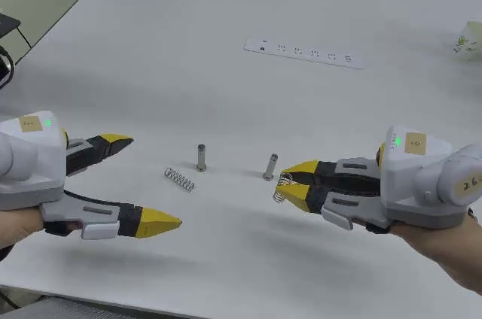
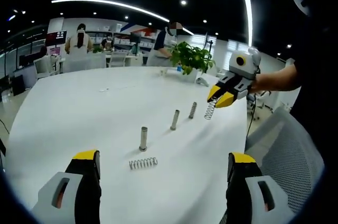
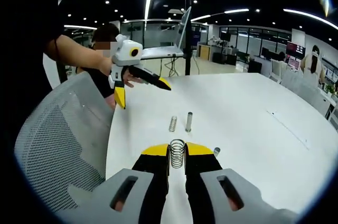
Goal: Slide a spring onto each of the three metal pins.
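From where I stand, the right tongs [image 1: 290, 186] are pinched nearly shut across the middle of a spring [image 3: 177, 155]. It hangs at a slant with its lower end close to the counter [image 1: 226, 259], just beside the nearer pin [image 1: 270, 167]. The left tongs [image 1: 154, 180] gape wide and hold nothing, hovering on the far side of the work. A second pin [image 1: 201, 157] stands bare a little way off, and a loose spring [image 1: 179, 179] lies flat near its foot. In the left gripper view a ridged upright [image 2: 193, 110] shows just beyond the nearer pin. It may be a third pin already wearing its spring, but it is too small to be sure. The step in hand looks to be seating the held spring on the nearer pin. To do it well, I'd say the spring wants turning upright first, so its open end sits square over the pin's top. Then it should go straight down rather than sweep in from the side, since these pins seem to stand free and a sideways nudge could topple one. The pinch should be light enough not to squash the coils, and should let go only once the first turns have caught the pin. The idle left tongs could steady that pin low down.
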`<state>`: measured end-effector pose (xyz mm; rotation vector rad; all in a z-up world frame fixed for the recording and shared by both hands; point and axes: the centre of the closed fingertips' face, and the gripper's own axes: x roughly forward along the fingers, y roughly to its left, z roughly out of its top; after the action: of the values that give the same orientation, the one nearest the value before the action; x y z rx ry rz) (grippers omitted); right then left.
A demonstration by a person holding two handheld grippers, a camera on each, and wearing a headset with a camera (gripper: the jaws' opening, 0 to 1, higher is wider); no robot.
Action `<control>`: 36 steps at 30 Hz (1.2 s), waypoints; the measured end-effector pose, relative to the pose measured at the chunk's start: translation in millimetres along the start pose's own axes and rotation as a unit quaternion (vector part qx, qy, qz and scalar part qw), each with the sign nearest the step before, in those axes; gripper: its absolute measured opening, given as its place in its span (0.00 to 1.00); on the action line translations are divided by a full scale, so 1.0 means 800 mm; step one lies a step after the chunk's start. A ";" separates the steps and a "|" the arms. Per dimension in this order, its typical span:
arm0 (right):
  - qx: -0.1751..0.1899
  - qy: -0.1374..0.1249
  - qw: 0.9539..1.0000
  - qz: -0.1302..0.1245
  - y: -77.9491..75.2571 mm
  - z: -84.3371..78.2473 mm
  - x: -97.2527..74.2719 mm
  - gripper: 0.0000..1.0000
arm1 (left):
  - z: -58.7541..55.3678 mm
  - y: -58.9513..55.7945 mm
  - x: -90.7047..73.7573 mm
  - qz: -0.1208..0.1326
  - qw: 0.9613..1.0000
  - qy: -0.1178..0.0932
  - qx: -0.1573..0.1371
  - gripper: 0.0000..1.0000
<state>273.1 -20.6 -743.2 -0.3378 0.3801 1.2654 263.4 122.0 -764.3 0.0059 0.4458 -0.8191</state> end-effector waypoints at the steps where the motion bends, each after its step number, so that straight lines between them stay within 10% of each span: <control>1: 0.002 -0.001 1.000 -0.003 -0.003 0.000 0.001 0.08 | -0.001 0.000 0.000 0.000 1.000 0.000 0.000 0.98; 36: 0.055 -0.029 0.994 -0.089 -0.082 0.013 0.020 0.08 | -0.007 0.005 -0.001 0.007 1.000 -0.005 -0.011 0.98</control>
<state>341.6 -19.6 -738.7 -0.2350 0.3602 1.0734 263.7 125.9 -769.4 -0.0164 0.4443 -0.7996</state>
